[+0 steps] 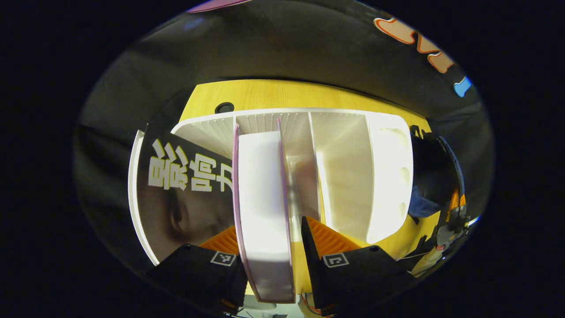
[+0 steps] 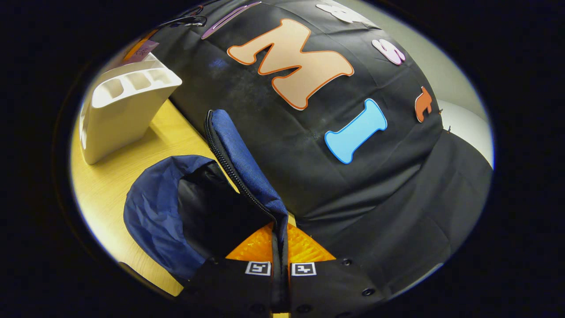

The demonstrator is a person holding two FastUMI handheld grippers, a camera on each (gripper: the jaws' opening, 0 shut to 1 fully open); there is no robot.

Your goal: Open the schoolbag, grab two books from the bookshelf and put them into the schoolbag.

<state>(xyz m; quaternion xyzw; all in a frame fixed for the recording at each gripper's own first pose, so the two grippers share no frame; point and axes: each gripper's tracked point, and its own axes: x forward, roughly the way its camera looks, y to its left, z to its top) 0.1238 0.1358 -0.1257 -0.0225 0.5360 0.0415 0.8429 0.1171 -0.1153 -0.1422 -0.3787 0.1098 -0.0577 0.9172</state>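
Yellow table (image 2: 114,185); white bookshelf (image 1: 353,168) ahead of the left gripper (image 1: 276,254), whose wide-spread fingers flank, without clearly pressing, a pink-edged book (image 1: 262,207). Open blue schoolbag (image 2: 176,212): right gripper (image 2: 280,260) closed on its zippered flap (image 2: 242,168).

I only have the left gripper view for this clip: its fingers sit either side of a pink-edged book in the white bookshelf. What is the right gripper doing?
Observer: The right gripper is shut on the schoolbag's flap, pinching its zippered edge.
Operator: Is the bag open, then?
Observer: Yes. The schoolbag lies on the yellow table with its mouth gaping and the dark lining showing.
Operator: Any books inside already?
Observer: I see none in the part of the opening that shows; deeper in is too dark to tell.
Operator: How is the flap held?
Observer: Lifted upright above the opening, in front of the booth's wall.
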